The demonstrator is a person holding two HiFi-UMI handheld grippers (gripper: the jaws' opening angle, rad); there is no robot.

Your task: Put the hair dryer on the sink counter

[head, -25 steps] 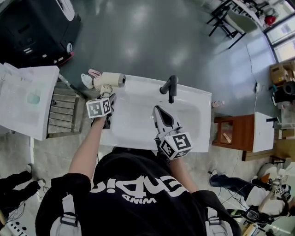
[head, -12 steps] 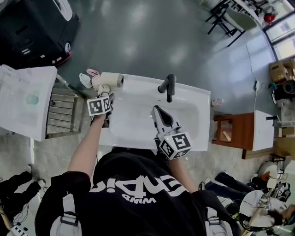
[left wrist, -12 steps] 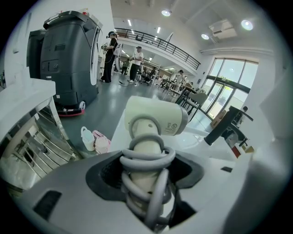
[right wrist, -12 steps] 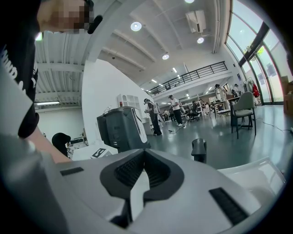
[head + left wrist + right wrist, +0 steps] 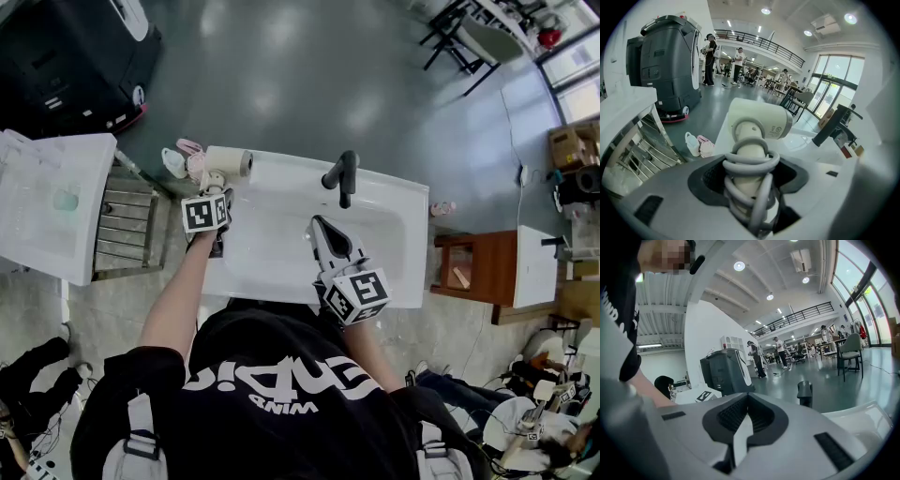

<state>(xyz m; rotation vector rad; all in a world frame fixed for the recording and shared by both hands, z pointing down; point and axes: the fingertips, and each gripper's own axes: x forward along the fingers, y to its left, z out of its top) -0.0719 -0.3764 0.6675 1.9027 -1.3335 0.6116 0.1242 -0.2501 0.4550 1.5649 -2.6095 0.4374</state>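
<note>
The cream hair dryer (image 5: 228,162) is at the rear left corner of the white sink counter (image 5: 394,214); whether it rests on the counter I cannot tell. My left gripper (image 5: 217,187) is shut on its handle, which has the grey cord wound round it. In the left gripper view the hair dryer (image 5: 761,123) stands up between the jaws of the left gripper (image 5: 750,187), nozzle to the right. My right gripper (image 5: 317,223) hovers over the basin, shut and empty. In the right gripper view the right gripper (image 5: 740,427) has its pads together.
A black faucet (image 5: 342,176) stands at the back of the basin. Left of the counter are a metal rack (image 5: 131,225) and a second white unit (image 5: 52,202). Two small bottles (image 5: 183,161) sit on the floor behind. A wooden stool (image 5: 473,267) is at the right.
My left gripper with the hair dryer has edged slightly away from the person. The right gripper has not moved.
</note>
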